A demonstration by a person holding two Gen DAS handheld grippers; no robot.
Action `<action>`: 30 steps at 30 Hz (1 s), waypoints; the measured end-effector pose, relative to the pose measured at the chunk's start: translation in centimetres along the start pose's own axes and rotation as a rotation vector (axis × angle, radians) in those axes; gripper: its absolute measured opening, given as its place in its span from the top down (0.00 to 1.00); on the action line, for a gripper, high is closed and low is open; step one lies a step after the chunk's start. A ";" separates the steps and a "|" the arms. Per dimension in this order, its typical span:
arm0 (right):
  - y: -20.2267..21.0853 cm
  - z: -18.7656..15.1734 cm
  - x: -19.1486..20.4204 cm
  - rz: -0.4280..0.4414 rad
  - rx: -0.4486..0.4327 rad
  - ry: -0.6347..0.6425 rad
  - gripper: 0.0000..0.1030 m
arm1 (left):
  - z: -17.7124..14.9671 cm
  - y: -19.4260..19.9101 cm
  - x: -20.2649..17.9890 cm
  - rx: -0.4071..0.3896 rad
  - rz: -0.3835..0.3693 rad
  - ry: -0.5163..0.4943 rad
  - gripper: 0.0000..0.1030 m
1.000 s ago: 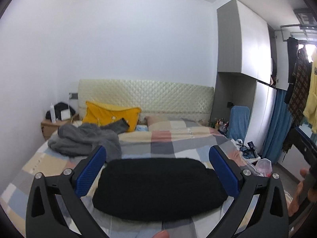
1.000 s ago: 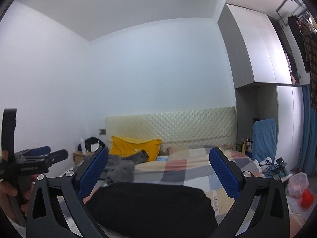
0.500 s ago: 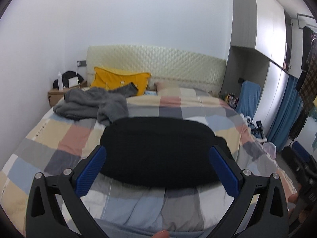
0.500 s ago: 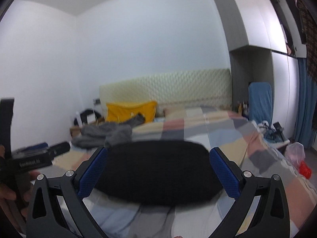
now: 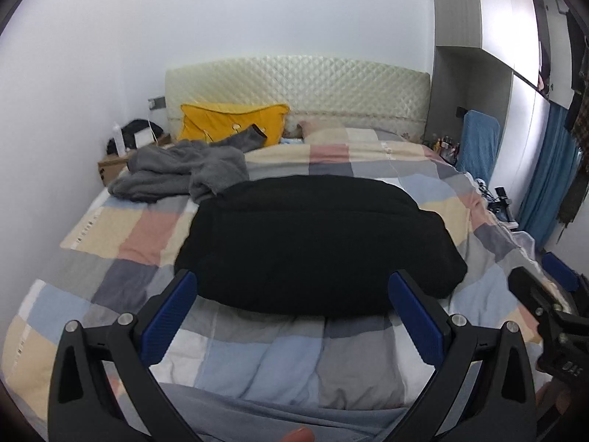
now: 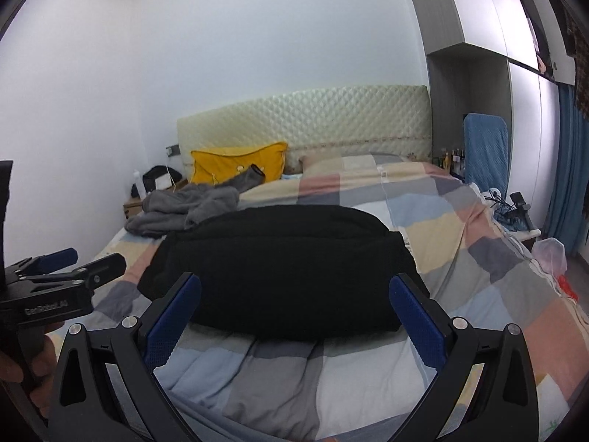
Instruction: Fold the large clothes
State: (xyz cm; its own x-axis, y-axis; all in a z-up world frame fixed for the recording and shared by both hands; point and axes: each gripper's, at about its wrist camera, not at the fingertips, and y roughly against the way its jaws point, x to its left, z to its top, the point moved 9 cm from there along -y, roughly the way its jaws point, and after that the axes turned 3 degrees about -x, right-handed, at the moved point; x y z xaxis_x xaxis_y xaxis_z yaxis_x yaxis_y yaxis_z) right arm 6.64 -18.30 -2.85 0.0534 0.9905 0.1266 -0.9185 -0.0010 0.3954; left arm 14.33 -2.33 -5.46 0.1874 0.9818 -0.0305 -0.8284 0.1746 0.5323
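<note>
A folded black garment (image 5: 316,246) lies mid-bed on the checked quilt (image 5: 287,364), a grey fleece (image 5: 180,175) far left of it. Left gripper (image 5: 292,316) and right gripper (image 6: 294,315) hover near it, jaws spread wide, empty. The left gripper's body reads "GenRobot.AI".

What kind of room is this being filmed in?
A home bedroom, most likely. A bed with a patchwork quilt and a padded headboard fills the view, a yellow pillow leans against it, and tall wardrobe doors line the right wall.
</note>
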 end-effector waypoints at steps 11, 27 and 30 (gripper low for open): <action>-0.7 -0.1 0.4 0.017 0.021 0.015 0.00 | -0.2 -0.9 1.4 0.015 0.046 0.035 0.00; -0.2 0.3 -0.1 -0.003 0.011 0.012 0.00 | -0.3 -1.2 1.8 0.019 0.059 0.023 0.00; -0.2 0.3 -0.1 -0.003 0.011 0.016 0.00 | -0.3 -1.0 1.8 0.018 0.056 0.029 0.00</action>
State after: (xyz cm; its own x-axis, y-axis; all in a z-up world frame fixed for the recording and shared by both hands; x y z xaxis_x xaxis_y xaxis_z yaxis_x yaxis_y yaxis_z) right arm 6.88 -18.38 -2.67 0.0500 0.9926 0.1107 -0.9140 0.0008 0.4058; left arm 15.38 -0.68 -6.30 0.1251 0.9918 -0.0241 -0.8277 0.1178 0.5486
